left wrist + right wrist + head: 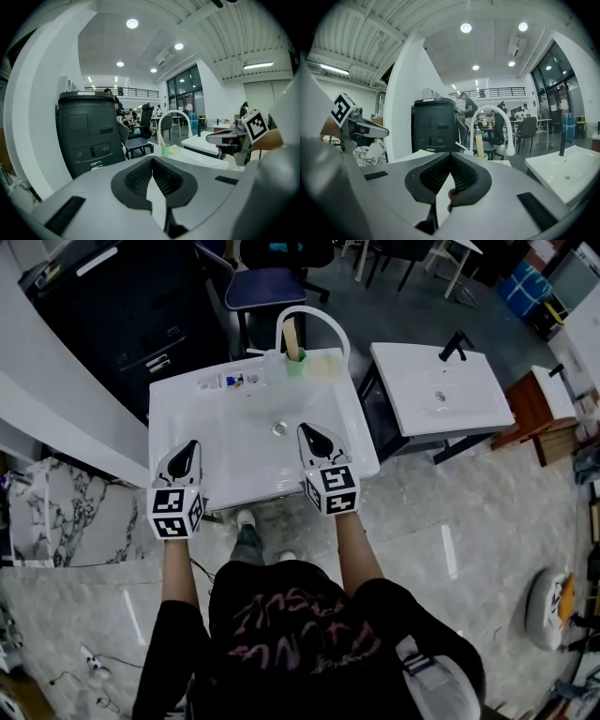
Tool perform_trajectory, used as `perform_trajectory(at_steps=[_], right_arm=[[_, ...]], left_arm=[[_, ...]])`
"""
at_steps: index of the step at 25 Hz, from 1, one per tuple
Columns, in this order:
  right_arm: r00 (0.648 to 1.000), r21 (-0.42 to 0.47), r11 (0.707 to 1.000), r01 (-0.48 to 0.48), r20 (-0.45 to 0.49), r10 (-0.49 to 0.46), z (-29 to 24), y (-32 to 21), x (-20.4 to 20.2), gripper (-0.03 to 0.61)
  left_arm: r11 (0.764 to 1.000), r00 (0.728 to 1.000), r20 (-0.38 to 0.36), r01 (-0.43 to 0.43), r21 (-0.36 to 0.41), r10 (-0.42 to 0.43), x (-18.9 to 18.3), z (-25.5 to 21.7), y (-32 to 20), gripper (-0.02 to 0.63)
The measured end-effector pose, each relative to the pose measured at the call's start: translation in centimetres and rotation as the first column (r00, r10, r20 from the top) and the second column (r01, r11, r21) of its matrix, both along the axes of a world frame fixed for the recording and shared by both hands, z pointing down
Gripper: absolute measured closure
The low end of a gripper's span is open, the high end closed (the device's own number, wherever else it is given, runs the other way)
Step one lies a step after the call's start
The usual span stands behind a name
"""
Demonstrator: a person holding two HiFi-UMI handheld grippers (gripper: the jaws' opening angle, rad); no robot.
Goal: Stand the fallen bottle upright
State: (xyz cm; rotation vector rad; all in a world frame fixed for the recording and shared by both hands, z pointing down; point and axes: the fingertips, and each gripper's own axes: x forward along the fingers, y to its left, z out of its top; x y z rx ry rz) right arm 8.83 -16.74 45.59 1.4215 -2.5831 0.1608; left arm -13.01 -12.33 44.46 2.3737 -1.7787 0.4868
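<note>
A tall tan bottle (292,337) stands upright in a green cup (296,363) at the back rim of a white sink basin (202,418), under a white arched faucet (319,320). The right gripper view shows the bottle (479,145) upright as well. My left gripper (192,445) hovers over the basin's front left, jaws shut and empty (152,159). Over the front right my right gripper (305,430) is also shut with nothing in it (451,155). Both point toward the faucet, well short of the bottle.
A pale yellow lump (324,366) lies beside the cup. A second white basin (412,399) with a black tap (454,345) stands to the right. A black cabinet (122,306) and a blue chair (267,287) are behind. Marble slabs (47,512) lean at left.
</note>
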Motion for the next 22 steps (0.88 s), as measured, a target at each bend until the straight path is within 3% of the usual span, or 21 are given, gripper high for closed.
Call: perform_trajectory(at_steps=[12,17,22], right_arm=[[0.996,-0.034,0.995,-0.092,-0.012,0.092,1.5,-10.5,-2.6,0.565],[0.991,-0.050,0.991,-0.127,-0.035,0.126,2.5,-13.6,-4.8,0.565],[0.986,-0.067,0.985,-0.161,-0.064,0.157,3.3,-15.3,-6.3,0.565]], left_arm=[[0.993,0.994,-0.016,-0.109,-0.041,0.109,-2.3,2.6,-12.8,0.598],[0.973,0.966,0.113,-0.227,-0.048,0.231,-3.0,3.9,-16.7,0.597],[0.955,0.954,0.066,-0.287,-0.069,0.292,-3.7,4.9,-20.0,0.597]])
